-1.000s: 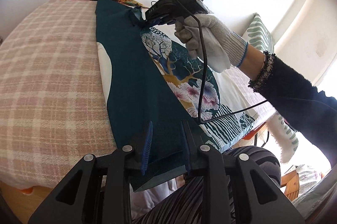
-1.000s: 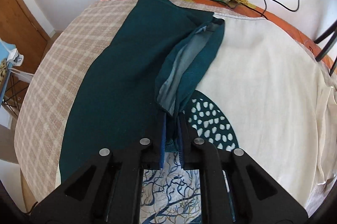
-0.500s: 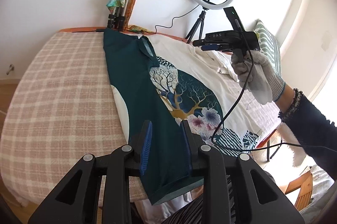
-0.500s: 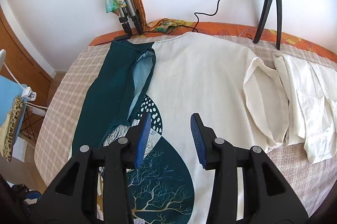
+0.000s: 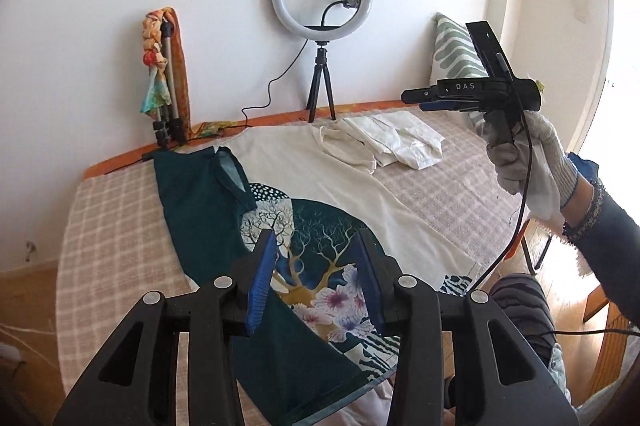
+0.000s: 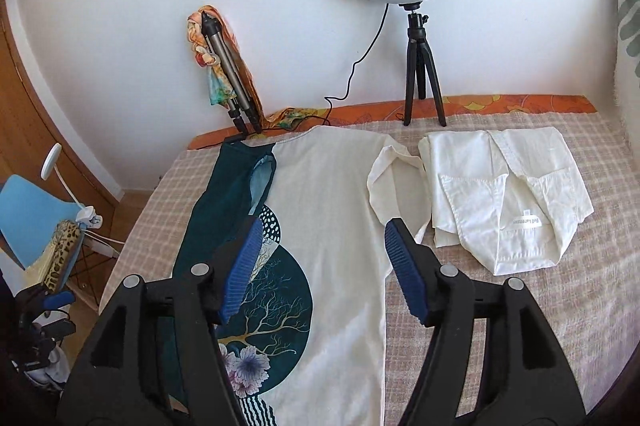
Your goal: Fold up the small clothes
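Checked bed cover (image 6: 520,306) carries a cream T-shirt (image 6: 332,210) with a tree print, its left side folded over in dark green. Left claw (image 5: 316,282) hovers above the print, wide open, empty. Right claw (image 6: 324,270) hovers above the shirt, wide open, empty. Folded white shirt (image 6: 504,194) lies just beside, to the right.

"DAS" stands in white on the right tool (image 5: 448,98); the white shirt's (image 6: 508,194) label is unreadable

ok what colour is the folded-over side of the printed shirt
Dark teal, on the folded-over side of the printed shirt; clearest in the right wrist view.
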A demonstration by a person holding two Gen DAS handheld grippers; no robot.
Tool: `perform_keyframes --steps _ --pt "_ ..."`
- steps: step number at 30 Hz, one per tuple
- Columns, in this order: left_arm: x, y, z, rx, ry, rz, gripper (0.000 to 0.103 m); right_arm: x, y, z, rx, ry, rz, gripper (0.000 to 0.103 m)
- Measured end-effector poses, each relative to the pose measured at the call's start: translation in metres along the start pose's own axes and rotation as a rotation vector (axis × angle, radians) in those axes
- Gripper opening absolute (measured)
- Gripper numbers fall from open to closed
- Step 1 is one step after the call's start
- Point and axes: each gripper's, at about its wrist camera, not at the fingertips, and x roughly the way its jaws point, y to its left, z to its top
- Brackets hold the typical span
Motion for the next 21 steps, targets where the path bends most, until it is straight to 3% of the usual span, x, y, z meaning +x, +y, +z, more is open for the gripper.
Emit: perform_keyframes --steps 7,16,18,21 --pt "0.055 -0.063 -0.021 0.082 0.054 -0.148 0.038 -0.037 -0.054 -0.030 0.069 -0.001 -0.032 0.067" --pt "0.134 -0.162 -0.061 0.217 0.178 -0.264 0.038 -0.075 -0.124 -0.045 0.147 -0.004 -0.033 0.067" --pt "0.146 -0.180 -0.067 0.247 0.198 -0.270 0.052 -0.076 -0.135 -0.045 0.154 -0.001 -0.032 0.067" --pt "0.160 -0.199 -0.073 0.273 0.216 -0.263 0.054 -0.068 -0.148 -0.043 0.168 0.012 0.009 0.067"
